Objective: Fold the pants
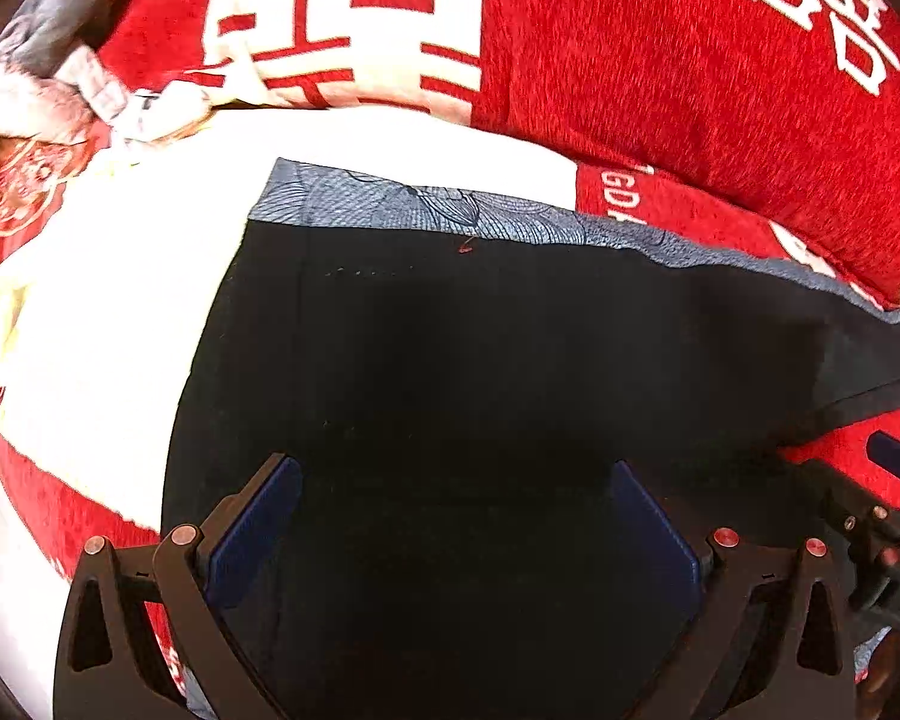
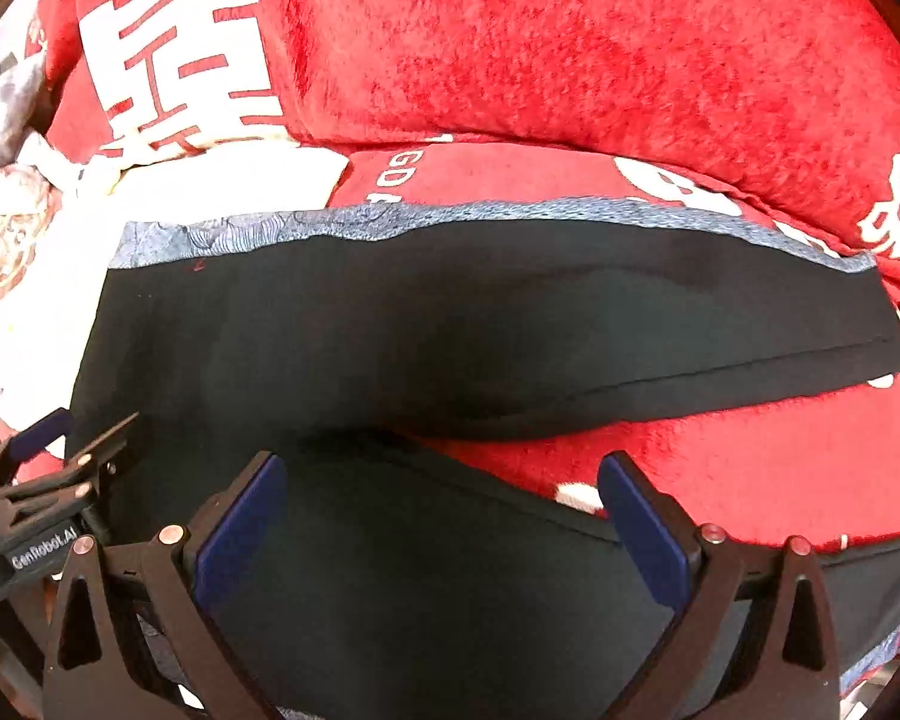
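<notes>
Smooth black pants (image 2: pixel 450 324), blue-patterned edge, on plush red blanket (image 2: pixel 570 60); both grippers' jaws wide open, empty.

Home, bedroom — red plush blanket (image 2: pixel 570 60), pillow (image 1: pixel 342 18)

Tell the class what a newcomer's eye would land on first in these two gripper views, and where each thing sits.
First comes the black pants with a blue patterned band along the far edge, spread across the middle of both views. Around them glows a bright red blanket with big white characters, bunched up at the back. Near the bottom, the left gripper and right gripper hang open over the dark cloth.
</notes>
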`<state>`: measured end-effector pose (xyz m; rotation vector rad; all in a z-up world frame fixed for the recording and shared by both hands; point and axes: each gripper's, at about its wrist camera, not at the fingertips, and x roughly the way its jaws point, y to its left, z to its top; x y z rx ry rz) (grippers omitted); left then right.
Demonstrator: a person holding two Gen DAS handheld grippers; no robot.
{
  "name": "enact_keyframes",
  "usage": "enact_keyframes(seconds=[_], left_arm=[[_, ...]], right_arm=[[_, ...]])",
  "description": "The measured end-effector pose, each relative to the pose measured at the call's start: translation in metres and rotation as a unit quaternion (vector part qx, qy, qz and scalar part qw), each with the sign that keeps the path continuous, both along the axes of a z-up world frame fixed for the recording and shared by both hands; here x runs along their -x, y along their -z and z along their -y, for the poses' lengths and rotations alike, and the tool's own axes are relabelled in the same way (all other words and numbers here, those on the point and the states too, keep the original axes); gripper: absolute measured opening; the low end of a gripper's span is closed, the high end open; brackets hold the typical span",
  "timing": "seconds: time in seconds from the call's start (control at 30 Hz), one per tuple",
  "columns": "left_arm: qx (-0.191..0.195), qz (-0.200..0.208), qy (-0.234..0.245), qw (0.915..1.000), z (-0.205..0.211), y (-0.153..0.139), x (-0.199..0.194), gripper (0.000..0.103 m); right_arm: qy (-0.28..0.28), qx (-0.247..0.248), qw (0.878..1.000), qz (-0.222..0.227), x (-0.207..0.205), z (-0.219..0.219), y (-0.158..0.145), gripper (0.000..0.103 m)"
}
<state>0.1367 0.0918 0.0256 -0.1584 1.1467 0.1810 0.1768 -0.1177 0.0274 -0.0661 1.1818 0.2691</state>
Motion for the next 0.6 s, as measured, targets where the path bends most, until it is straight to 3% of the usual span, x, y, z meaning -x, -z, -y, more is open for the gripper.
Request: enact_keyframes(seconds=[0.33, 0.5, 0.6], left_arm=[[0.006, -0.029, -0.016, 0.9994, -0.010, 0.015, -0.062, 0.103], [-0.016, -0.055, -0.044, 0.9974, -0.024, 0.033, -0.097, 0.103], [-0.054, -0.070, -0.059, 0.9943, -0.034, 0.048, -0.105, 0.103]], right_arm=[[-0.043, 0.017, 0.999, -0.001, -0.044, -0.031, 0.017, 0.103], [-0.067, 0.021, 0.998, 0.002, -0.073, -0.055, 0.034, 0.103], [-0.072, 0.037, 0.997, -0.018, -0.097, -0.060, 0.055, 0.103]])
